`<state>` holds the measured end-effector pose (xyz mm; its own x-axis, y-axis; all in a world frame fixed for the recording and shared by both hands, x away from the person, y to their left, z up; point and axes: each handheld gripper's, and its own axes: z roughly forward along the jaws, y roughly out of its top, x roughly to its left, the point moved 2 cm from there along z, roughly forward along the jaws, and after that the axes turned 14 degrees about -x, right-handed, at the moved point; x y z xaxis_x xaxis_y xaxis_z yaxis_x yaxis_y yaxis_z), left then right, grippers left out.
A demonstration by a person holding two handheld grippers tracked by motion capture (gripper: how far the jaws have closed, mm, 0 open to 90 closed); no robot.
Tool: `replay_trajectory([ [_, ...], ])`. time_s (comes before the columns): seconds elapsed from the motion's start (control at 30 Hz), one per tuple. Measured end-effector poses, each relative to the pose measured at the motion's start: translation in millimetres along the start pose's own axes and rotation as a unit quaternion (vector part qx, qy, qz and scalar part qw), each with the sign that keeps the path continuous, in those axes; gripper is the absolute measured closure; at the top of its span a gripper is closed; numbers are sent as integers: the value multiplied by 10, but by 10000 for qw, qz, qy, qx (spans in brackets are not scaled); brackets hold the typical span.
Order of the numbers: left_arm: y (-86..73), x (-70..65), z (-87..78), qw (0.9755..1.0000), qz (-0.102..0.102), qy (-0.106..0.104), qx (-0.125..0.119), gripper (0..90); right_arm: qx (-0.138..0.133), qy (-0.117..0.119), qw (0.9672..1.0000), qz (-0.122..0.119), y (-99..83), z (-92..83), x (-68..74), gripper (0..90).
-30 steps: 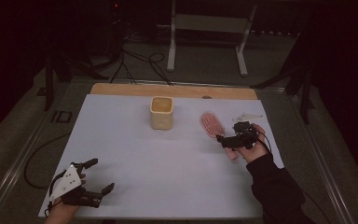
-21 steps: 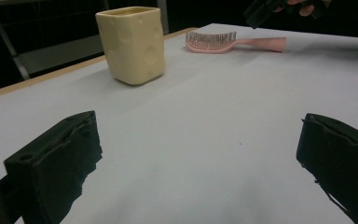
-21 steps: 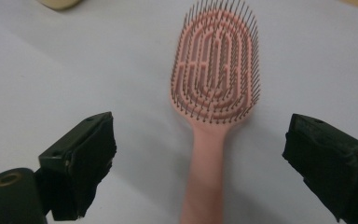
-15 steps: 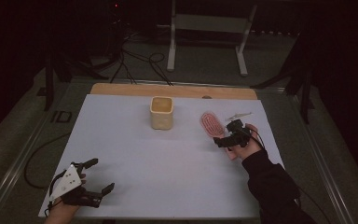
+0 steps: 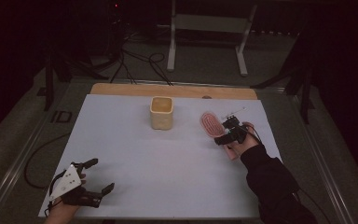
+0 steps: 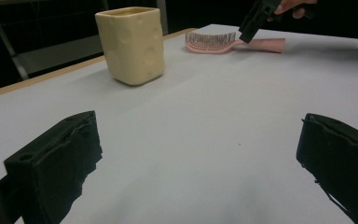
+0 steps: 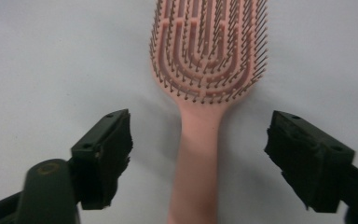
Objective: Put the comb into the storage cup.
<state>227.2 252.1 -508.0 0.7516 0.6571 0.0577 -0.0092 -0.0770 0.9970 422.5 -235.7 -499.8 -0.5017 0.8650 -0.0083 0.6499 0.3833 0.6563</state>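
Note:
A pink hairbrush lies bristles up on the white table, right of centre, with its handle pointing toward the person. My right gripper hovers over that handle. In the right gripper view its jaws stand on either side of the handle without touching it; they have just been closing. From the left gripper view the brush shows far off, with the right gripper above its neck. My left gripper rests open and holding nothing at the front left.
A cream ceramic cup stands upright at the back centre, left of the brush. A wooden strip runs along the table's far edge. Cables and a metal stand are on the floor beyond.
The right gripper has moved left and slightly down over the brush handle, and its jaws stand closer together. The left gripper has not moved.

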Motion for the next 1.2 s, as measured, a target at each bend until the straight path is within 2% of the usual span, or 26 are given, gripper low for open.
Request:
replay_trajectory([
  [0.2,-1,4,0,10000,-12,-2,-6,0,376,15,9993,-64,48,59,19,250],
  [0.3,-3,3,-3,10000,-18,-8,-4,0,491,-72,9988,-45,79,79,15,312],
  [0.47,-5,8,-6,10000,-56,0,-3,0,670,-51,9977,122,117,107,-26,362],
  [0.7,-2,9,-5,10000,-55,1,-7,0,1019,16,9947,137,162,153,-25,449],
  [0.93,0,14,-8,10000,-67,12,-15,0,1387,-102,9903,26,177,233,10,519],
  [1.2,-7,15,-9,10000,-68,9,8,0,1597,-116,9871,64,177,306,14,594],
])
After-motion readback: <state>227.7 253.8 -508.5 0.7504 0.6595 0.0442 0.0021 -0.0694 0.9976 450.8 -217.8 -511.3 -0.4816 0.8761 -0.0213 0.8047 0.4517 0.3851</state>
